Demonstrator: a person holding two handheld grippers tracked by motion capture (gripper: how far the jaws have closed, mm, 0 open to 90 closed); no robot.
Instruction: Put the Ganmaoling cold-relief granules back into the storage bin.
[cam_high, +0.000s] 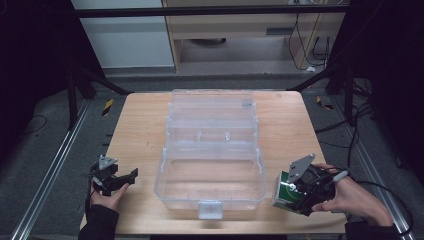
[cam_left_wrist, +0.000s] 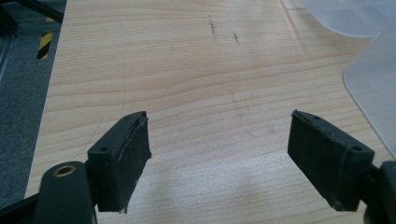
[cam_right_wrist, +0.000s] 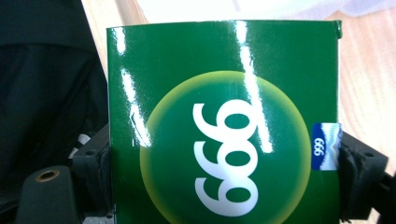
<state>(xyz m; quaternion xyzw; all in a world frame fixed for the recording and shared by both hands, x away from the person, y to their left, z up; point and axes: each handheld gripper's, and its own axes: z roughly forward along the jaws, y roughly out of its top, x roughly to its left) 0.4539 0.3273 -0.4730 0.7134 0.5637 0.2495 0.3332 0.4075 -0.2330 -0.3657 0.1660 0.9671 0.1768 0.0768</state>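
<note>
Right tool (cam_high: 286, 192) is clamped on the green box (cam_right_wrist: 224, 121); placement in the clear case (cam_high: 210, 165) remains; left tool (cam_left_wrist: 219, 154) is spread, idle.

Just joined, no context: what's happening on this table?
A person works two handheld grippers at a wooden table. The right gripper is shut on a green box marked 999, held near the table's front right corner. A clear plastic case sits open in the middle, nothing visible inside. The left gripper is open with nothing between its fingers, over bare wood left of the case.
</note>
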